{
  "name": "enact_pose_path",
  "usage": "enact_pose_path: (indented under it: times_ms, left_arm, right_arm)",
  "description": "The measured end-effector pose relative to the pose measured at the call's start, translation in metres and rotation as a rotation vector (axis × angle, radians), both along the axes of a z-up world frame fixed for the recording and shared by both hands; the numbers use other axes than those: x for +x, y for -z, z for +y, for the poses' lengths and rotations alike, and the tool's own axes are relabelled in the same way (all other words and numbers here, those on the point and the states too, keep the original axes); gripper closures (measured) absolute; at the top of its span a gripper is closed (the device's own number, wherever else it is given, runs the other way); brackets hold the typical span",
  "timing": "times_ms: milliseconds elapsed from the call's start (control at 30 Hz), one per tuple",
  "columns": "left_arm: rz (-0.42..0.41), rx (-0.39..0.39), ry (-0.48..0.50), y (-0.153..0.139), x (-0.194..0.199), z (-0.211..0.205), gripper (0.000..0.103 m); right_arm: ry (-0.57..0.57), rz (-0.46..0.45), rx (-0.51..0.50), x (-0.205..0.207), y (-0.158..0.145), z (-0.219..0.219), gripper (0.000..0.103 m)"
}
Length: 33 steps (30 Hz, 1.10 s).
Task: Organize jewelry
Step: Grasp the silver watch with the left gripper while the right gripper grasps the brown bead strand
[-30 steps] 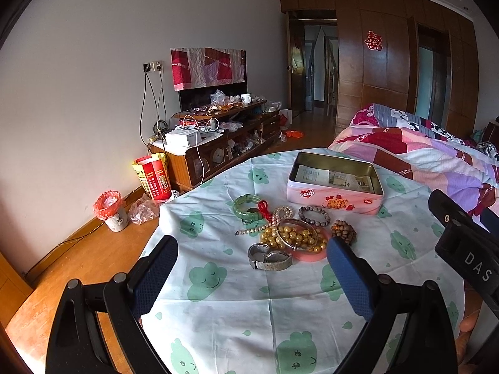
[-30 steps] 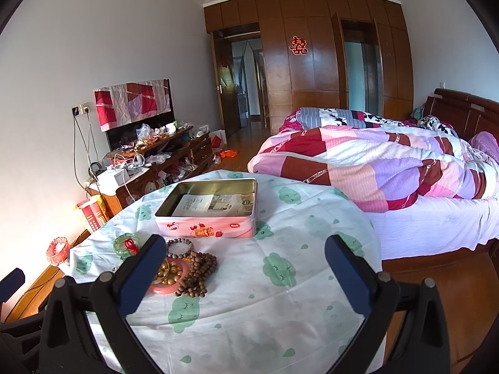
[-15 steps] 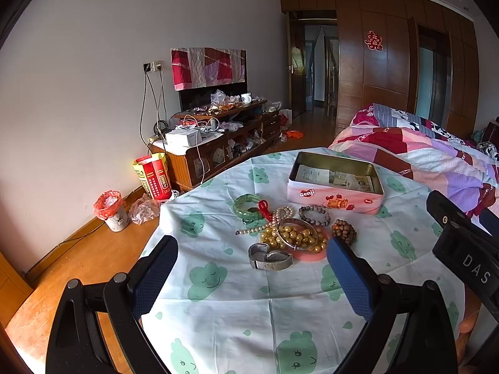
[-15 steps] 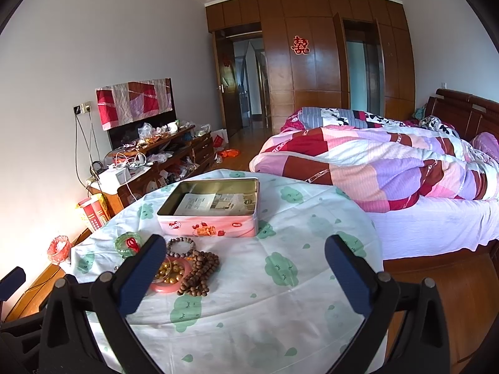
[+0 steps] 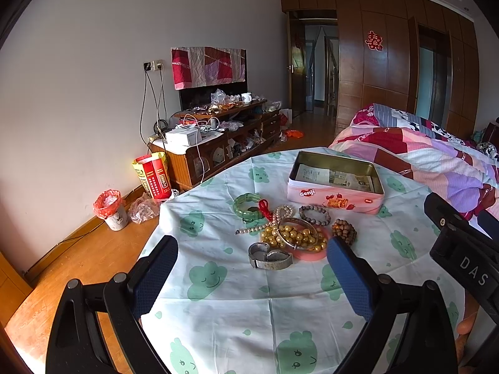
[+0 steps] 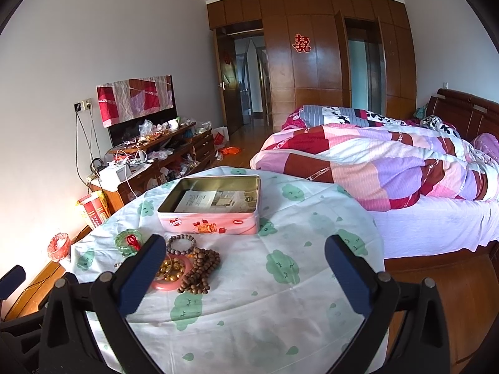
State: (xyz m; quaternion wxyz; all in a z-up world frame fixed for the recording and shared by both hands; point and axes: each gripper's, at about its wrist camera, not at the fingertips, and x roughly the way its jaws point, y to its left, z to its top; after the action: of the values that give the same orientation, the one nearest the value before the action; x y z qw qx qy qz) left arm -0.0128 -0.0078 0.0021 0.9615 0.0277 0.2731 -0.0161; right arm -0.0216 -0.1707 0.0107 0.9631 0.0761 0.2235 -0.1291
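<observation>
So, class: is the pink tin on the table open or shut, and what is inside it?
Open. The pink tin has no lid on, and only printed paper lies flat inside; no jewellery is in it.

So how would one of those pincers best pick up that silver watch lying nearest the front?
Probably by the mesh band. The watch lies flat, curled into a loop, at the near edge of the pile, with bare tablecloth in front. The open left hand-held gripper could come down from above on the near side and pinch across one strap, clear of the pink ring behind.
</observation>
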Motion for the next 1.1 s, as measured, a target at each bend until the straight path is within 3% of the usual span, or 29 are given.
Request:
enact_pose_path:
  times_ms: [433, 667, 867, 900, 967, 1100]
  left_arm:
    - [0.008, -0.001, 0.004, 0.005, 0.001, 0.000, 0.007]
    - [-0.008, -0.040, 0.018, 0.007, 0.007, 0.005, 0.007]
    - [0.097, -0.043, 0.011, 0.039, 0.033, 0.021, 0.007]
    - [0.121, -0.047, 0.006, 0.045, 0.039, 0.025, 0.007]
    - [0.155, -0.062, -0.003, 0.055, 0.047, 0.032, 0.007]
    - [0.185, -0.102, -0.012, 0.063, 0.062, 0.042, 0.008]
  right_arm:
    - [-0.002, 0.004, 0.004, 0.001, 0.001, -0.001, 0.000]
    - [-0.013, 0.003, 0.005, 0.001, 0.002, -0.002, 0.000]
    - [-0.055, 0.039, -0.025, 0.014, 0.019, -0.003, 0.001]
    - [-0.073, 0.063, -0.017, 0.019, 0.026, -0.005, 0.004]
    - [-0.106, 0.112, 0.011, 0.028, 0.038, -0.007, 0.026]
    - [-0.185, 0.213, 0.089, 0.053, 0.059, -0.010, 0.030]
